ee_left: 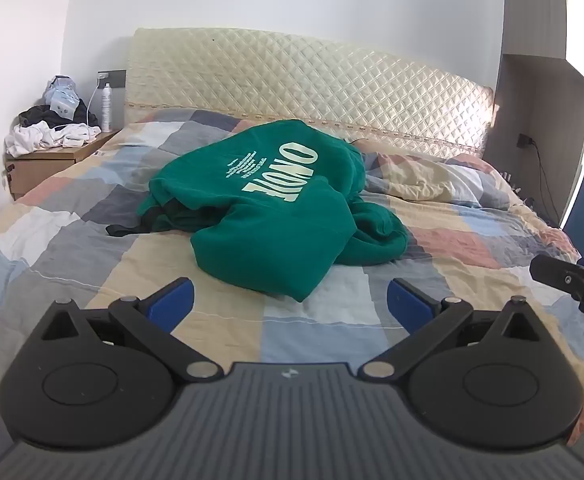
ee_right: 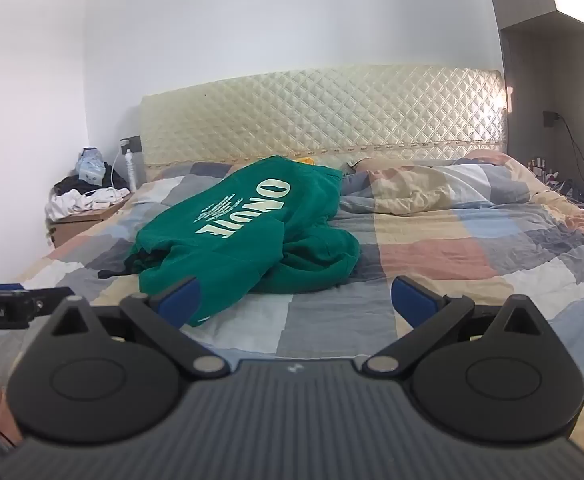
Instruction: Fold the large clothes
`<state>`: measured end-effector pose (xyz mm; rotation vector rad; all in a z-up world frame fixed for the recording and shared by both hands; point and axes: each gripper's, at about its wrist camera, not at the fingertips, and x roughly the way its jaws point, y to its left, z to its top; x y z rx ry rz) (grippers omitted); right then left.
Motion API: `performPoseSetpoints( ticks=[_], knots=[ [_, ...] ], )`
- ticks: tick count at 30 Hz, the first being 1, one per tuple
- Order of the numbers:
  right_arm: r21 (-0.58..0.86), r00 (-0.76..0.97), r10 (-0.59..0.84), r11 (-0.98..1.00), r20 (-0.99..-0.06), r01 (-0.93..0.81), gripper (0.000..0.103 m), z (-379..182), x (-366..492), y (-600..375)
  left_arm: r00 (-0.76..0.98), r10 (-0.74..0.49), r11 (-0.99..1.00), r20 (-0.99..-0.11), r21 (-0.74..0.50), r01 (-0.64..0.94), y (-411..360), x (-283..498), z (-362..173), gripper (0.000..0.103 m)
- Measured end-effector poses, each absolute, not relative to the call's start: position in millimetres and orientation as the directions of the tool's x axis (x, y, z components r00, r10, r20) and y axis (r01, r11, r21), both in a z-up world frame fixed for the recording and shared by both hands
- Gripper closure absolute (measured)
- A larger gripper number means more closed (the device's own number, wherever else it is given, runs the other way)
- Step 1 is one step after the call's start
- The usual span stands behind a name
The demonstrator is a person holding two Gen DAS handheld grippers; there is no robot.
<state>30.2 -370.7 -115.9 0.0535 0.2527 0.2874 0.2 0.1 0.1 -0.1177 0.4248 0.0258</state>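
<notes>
A green sweatshirt (ee_left: 276,208) with pale lettering lies crumpled in a heap on the patchwork bed cover (ee_left: 72,248). In the left wrist view my left gripper (ee_left: 290,300) is open, its blue pads wide apart, just short of the garment's near edge. In the right wrist view the sweatshirt (ee_right: 244,232) lies ahead and to the left. My right gripper (ee_right: 296,298) is open too, its left pad in front of the garment's near corner, nothing held. The right gripper's side (ee_left: 572,280) shows at the right edge of the left wrist view; the left gripper (ee_right: 16,304) shows at the left edge of the right view.
A quilted cream headboard (ee_left: 312,80) stands behind the bed. A wooden nightstand (ee_left: 48,160) at the left carries piled clothes and a white bottle (ee_left: 107,106). A rumpled pillow or duvet mound (ee_right: 432,188) lies at the right. A grey cabinet (ee_left: 540,100) and cables flank the right side.
</notes>
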Motion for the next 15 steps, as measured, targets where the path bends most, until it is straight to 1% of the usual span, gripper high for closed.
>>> performPoseSetpoints(
  ticks=[3,15],
  knots=[
    [0.084,0.931,0.284,0.959,-0.229,-0.272,0.000,-115.9,30.2,-371.4,0.912,-0.003,0.992,-0.410,-0.114,-0.047,0.3,0.1,0.1,0.000],
    [0.089,0.928,0.283,0.959,-0.243,-0.269,0.000,-119.6,30.2,-368.0,0.913,0.002,0.992,-0.407,-0.111,-0.052,3.3,-0.3,0.9,0.000]
  ],
)
